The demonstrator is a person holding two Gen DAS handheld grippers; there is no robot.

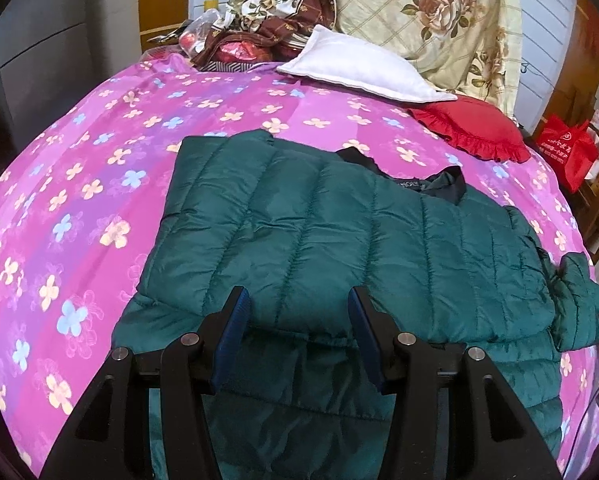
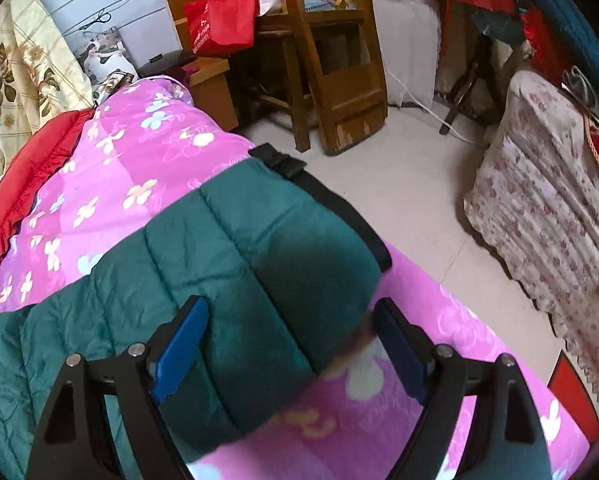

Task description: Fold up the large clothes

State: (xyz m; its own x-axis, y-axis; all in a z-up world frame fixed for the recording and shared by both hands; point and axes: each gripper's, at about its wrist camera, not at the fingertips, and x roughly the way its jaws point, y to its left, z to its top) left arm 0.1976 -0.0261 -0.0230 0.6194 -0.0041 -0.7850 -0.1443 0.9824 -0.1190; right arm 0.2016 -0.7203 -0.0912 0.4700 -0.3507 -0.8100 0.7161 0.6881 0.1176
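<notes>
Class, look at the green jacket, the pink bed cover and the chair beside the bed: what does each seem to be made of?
Green jacket: probably a synthetic shell with padding; it has a slight sheen and puffy stitched channels.
Pink bed cover: thin printed woven cloth, matte, with soft creases; fibre unclear.
Chair: wood, glossy brown, likely varnished, with chipped edges at the bottom.

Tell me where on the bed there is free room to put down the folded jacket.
The widest bare patch of the pink flowered bedspread lies left of the dark green quilted puffer jacket, up to the bed's edge. A narrower strip runs between the jacket and the white pillow. It is crowded at the head: pillow, red frilled cushion, brown floral bedding heap.
</notes>
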